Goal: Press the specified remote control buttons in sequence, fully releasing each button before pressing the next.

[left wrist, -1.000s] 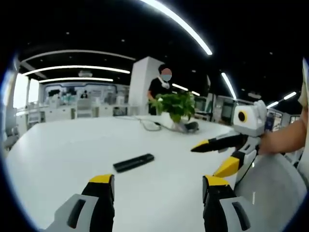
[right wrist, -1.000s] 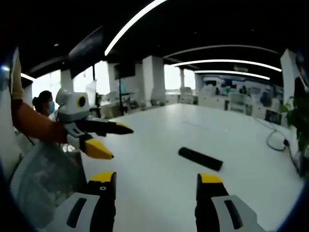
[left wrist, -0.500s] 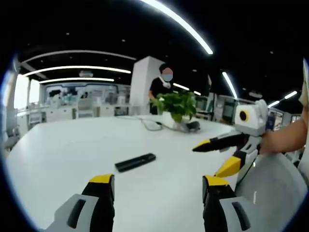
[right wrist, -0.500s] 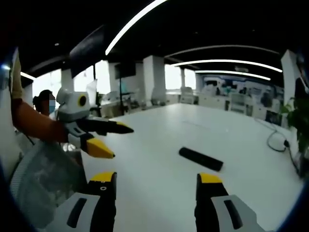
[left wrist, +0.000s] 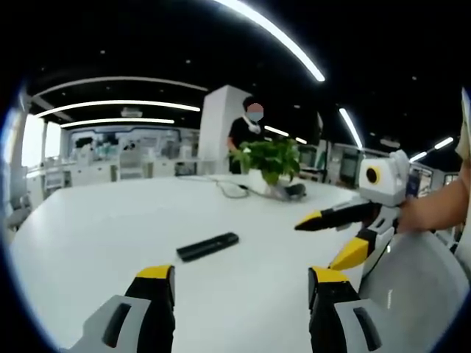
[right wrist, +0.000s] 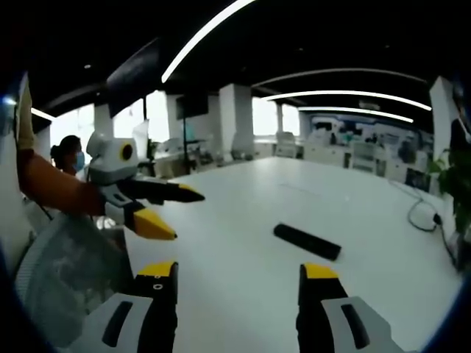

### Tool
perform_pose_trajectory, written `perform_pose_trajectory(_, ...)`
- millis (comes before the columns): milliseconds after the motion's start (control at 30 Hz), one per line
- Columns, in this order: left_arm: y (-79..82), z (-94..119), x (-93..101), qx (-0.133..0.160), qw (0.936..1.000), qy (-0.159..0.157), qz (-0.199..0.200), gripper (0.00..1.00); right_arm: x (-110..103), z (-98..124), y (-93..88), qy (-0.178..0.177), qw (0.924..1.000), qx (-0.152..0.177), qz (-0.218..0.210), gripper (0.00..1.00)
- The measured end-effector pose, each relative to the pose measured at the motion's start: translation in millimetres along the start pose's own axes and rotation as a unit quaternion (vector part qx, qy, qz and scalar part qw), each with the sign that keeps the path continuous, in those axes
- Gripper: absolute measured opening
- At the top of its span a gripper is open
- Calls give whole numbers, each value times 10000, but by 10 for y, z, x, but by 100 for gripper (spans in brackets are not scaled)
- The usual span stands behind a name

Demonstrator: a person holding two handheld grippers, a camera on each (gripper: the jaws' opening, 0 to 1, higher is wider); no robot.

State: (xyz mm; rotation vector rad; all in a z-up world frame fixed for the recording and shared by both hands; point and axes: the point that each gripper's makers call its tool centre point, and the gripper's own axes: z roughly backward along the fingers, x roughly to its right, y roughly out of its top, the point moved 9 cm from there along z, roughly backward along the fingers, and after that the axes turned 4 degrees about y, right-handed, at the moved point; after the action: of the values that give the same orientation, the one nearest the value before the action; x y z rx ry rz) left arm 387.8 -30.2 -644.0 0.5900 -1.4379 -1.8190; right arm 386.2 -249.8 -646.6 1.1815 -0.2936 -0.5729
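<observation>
Both tools are held open above the white tabletop, with the remote control lying untouched ahead of them.

In the left gripper view, the left tool [left wrist: 239, 283] is seen with its yellow-tipped jaws spread and nothing between them; past them the black remote control [left wrist: 207, 246] lies flat on the tabletop [left wrist: 96, 235], well apart from either tool. The right tool [left wrist: 335, 239] enters from the right, jaws parted and empty. Farther back a potted plant [left wrist: 268, 165] and a cable [left wrist: 232, 190] are seen, and behind them a standing person [left wrist: 245, 134]. In the right gripper view, the right tool [right wrist: 239, 283] is likewise open, the remote control [right wrist: 307, 241] beyond it, the left tool [right wrist: 163, 213] at left.
</observation>
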Motion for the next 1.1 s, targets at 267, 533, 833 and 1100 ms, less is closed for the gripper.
perform_pose_trajectory(267,-24,-5,-18,-43,10000,8,-4,75,-3,4,-2,-1,10000,1,3,64)
perform_pose_trajectory(533,-37,-14,-21,-65,10000,-30,-9,75,-5,1,-2,14,10000,-2,-13,63)
perform_pose_trajectory(833,-36,-25,-10,-78,9999,-78,-6,74,-3,2,26,45,10000,57,-30,63)
perform_pose_trajectory(1100,33,-32,-19,22,10000,-67,32,74,53,29,82,1,9998,170,-98,62)
